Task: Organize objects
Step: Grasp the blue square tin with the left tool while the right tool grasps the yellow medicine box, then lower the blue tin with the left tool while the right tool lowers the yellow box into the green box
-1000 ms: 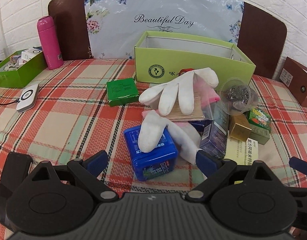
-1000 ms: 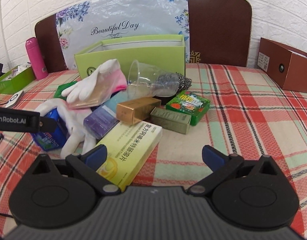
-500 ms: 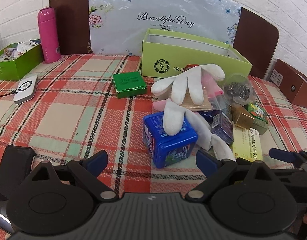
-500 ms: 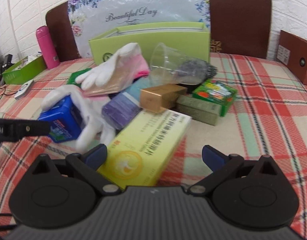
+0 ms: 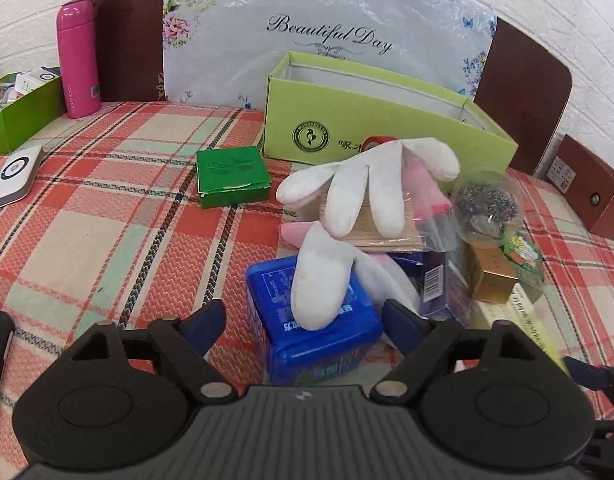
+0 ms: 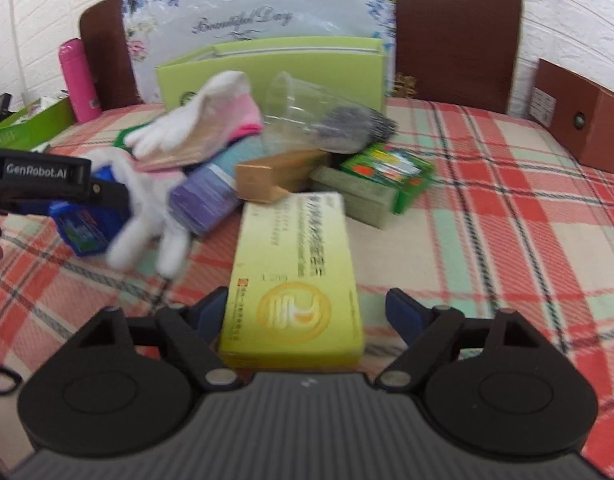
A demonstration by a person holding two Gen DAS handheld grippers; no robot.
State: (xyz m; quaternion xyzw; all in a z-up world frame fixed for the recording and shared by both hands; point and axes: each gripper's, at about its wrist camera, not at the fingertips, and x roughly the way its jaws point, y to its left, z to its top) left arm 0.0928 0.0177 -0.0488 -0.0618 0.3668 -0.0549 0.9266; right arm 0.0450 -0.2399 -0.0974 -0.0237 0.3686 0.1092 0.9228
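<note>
A pile of objects lies on the plaid cloth before an open light-green box (image 5: 371,112). My left gripper (image 5: 303,320) is open, its jaws either side of a blue tin (image 5: 319,332) with a white glove (image 5: 323,280) draped over it. A second white glove (image 5: 367,184) lies on a wooden pack behind. My right gripper (image 6: 307,312) is open around the near end of a yellow carton (image 6: 295,276). Behind the carton lie a gold box (image 6: 275,176), a purple box (image 6: 207,200), a green packet (image 6: 391,168), an olive box (image 6: 355,196) and a clear cup (image 6: 307,116) with steel wool.
A small green box (image 5: 231,176) lies apart at left. A pink bottle (image 5: 77,56), a green tray (image 5: 19,112) and a white device (image 5: 13,176) sit at far left. A brown box (image 6: 579,120) stands at right. A floral board leans behind.
Both grippers have moved forward. The left now straddles the blue tin; the right now has the yellow carton's end between its jaws. Both stay open.
</note>
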